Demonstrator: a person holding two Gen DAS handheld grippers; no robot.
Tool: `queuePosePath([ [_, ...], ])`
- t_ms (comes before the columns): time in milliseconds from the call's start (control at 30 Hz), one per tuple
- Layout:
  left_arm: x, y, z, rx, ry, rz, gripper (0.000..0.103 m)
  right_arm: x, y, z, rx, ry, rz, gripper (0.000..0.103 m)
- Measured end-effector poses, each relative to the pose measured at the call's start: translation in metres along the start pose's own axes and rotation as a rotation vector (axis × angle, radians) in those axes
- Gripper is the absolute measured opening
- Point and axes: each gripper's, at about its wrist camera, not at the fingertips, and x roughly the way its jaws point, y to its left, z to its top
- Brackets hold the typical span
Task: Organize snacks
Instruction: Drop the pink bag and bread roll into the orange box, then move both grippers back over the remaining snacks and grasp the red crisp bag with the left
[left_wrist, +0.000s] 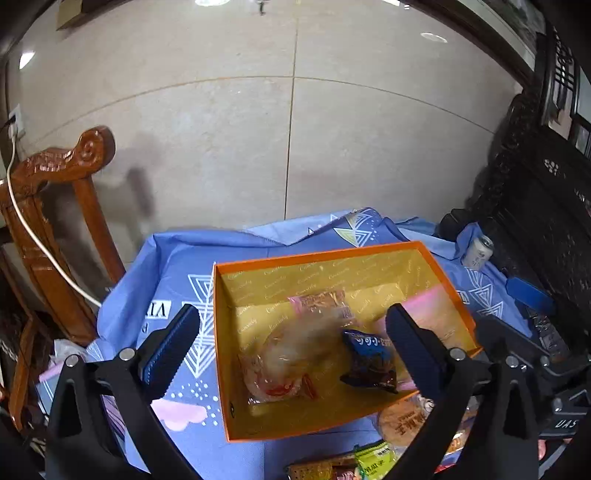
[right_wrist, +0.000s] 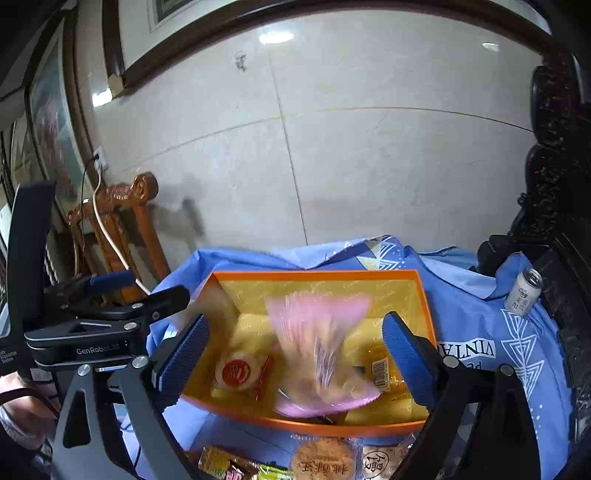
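Left wrist view: the left gripper (left_wrist: 291, 343) was spread wide with nothing between its pads, hanging over the orange box (left_wrist: 436, 266) on the blue-clothed desk (left_wrist: 173, 266). Inside sat a clear wrapped snack (left_wrist: 291, 354), smeared by blur, and a dark blue packet (left_wrist: 369, 362), also fuzzy. More snacks (left_wrist: 402, 421) lay in front of the box, cut off by the frame and the gripper's own finger. Plenty of bare cloth left of the box.

Right wrist view: the right gripper (right_wrist: 295, 350) was wide open too, gripping nothing. A pink bag (right_wrist: 321, 350) over the box (right_wrist: 317, 275) was too blurred to tell if it touched anything. A can (right_wrist: 524, 291) stood near the desk's right edge, well clear of the box.
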Motion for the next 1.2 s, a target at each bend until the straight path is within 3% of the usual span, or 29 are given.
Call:
queuePosePath([
  [400, -0.019, 0.005, -0.059, -0.026, 0.052, -0.045, 0.099, -0.028, -0.011, -0.065, -0.048, 0.101, 0.018, 0.095],
  [533, -0.028, 0.004, -0.092, -0.024, 0.073, -0.059, 0.099, -0.039, -0.011, -0.109, -0.122, 0.174, 0.052, 0.095],
  [733, -0.036, 0.006, -0.152, -0.041, 0.153, -0.043, 0.099, -0.05, -0.001, -0.172, -0.25, 0.278, 0.072, 0.084],
  [967, -0.052, 0.014, -0.21, -0.061, 0.214, 0.018, 0.099, -0.043, 0.004, -0.211, -0.407, 0.331, 0.067, 0.083],
  [1200, -0.07, 0.027, -0.241, -0.117, 0.242, 0.068, 0.099, -0.027, 0.005, -0.233, -0.545, 0.382, 0.074, 0.062],
])
